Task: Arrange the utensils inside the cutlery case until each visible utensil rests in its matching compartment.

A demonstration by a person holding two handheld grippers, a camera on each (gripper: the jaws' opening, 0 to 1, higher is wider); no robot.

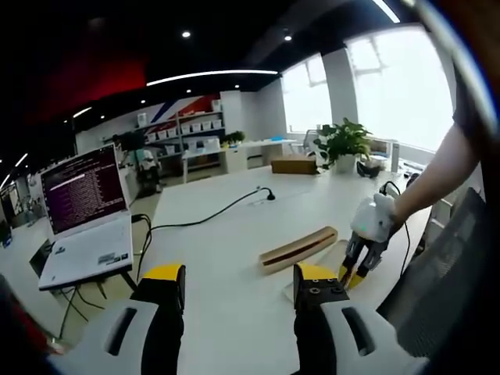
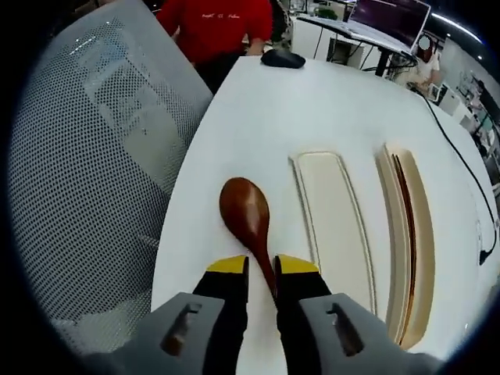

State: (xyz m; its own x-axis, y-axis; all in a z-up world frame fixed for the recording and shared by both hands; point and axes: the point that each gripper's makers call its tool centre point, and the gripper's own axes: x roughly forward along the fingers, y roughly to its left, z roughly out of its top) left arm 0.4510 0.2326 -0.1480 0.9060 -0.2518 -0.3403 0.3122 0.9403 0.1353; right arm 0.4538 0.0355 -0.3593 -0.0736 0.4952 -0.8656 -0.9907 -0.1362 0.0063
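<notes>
Wooden spoon (image 2: 248,219): dark brown, glossy, bowl lying on the white table (image 2: 312,117) near its edge, handle running back between the jaws of the right gripper (image 2: 261,269), which are closed on it with only the handle's width between the yellow tips.

Cutlery case tray (image 2: 334,223): pale cream, long and shallow, just beside the spoon on the table; its one visible compartment holds nothing.

Cutlery case lid (image 2: 414,234): light wood-coloured, long, curved, lying beyond the tray with a dark strip along its inside; in the left gripper view it appears as a tan curved piece (image 1: 298,248) on the tabletop.

Left gripper (image 1: 238,280): jaws well apart, nothing between them, raised above the table (image 1: 234,234).

Right gripper, seen from the left gripper view (image 1: 361,258): white body with yellow-tipped jaws pointing down at the table, held by a person's hand (image 1: 402,207).

Surroundings: mesh office chair (image 2: 94,156) beside the table; person in a red shirt (image 2: 215,27); computer mouse (image 2: 283,58); open laptop (image 1: 82,215); black cable (image 1: 211,215); potted plant (image 1: 344,144); cardboard box (image 1: 294,165).
</notes>
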